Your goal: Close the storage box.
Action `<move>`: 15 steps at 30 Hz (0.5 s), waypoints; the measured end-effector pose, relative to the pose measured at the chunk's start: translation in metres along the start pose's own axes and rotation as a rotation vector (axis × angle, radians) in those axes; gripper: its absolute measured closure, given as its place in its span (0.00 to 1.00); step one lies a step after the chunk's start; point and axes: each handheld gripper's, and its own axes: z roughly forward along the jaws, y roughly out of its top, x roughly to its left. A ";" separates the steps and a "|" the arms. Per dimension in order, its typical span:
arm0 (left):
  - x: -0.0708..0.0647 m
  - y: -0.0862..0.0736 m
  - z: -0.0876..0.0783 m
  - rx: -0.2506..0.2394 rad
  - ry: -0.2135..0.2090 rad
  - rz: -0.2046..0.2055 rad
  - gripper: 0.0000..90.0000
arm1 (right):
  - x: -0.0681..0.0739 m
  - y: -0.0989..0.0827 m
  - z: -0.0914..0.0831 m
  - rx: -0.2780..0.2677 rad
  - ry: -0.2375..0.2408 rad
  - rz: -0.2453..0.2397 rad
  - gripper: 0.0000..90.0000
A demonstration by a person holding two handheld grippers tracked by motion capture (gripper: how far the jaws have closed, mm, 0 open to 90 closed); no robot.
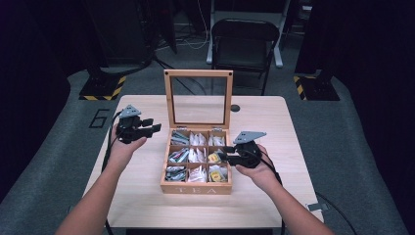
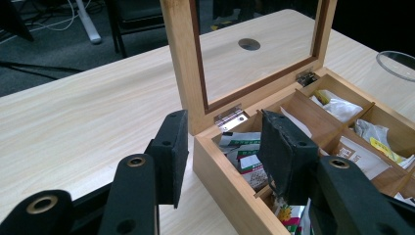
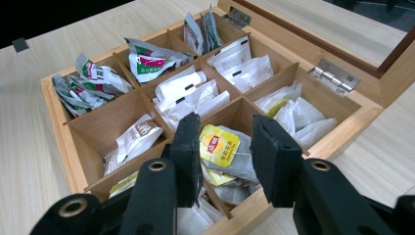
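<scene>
Two grippers work at a wooden tea box (image 1: 195, 188) that sits mid-table, its near wall lettered TEA and its glass lid (image 1: 198, 99) standing upright at the far edge. The box is split into nine compartments holding tea bags.

Nearest the person, the right gripper (image 1: 226, 155) reaches in from the right over the box's right column. In the right gripper view its jaws stand apart on either side of a yellow-labelled tea bag (image 3: 219, 145) lying in the middle right compartment (image 3: 244, 115); the pads are not pressing on it, so the tool is open and holds nothing.

Farther off and to the left, the left gripper (image 1: 152, 126) hovers above the table (image 1: 147, 196) just beside the box's far left corner. In the left gripper view its jaws are parted with nothing between them, one over the bare tabletop, the other over the far left compartment.

Beyond the lid, a round hole (image 1: 235, 107) marks the table.
</scene>
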 end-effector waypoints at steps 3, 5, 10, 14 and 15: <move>0.000 -0.001 -0.001 0.001 -0.001 -0.001 0.60 | 0.003 -0.003 0.000 0.008 0.000 -0.002 0.71; 0.000 -0.001 -0.002 -0.001 -0.004 0.000 0.60 | 0.005 -0.004 0.000 0.004 0.005 -0.011 0.72; -0.002 -0.001 -0.003 -0.006 -0.004 0.002 0.60 | 0.009 -0.009 0.000 0.010 0.015 -0.004 0.72; -0.002 0.000 -0.004 -0.006 -0.007 0.003 0.60 | 0.013 -0.014 0.003 0.019 0.021 -0.011 0.73; -0.002 0.000 -0.004 -0.003 -0.009 0.003 0.60 | 0.013 -0.015 0.003 0.019 0.025 -0.013 0.72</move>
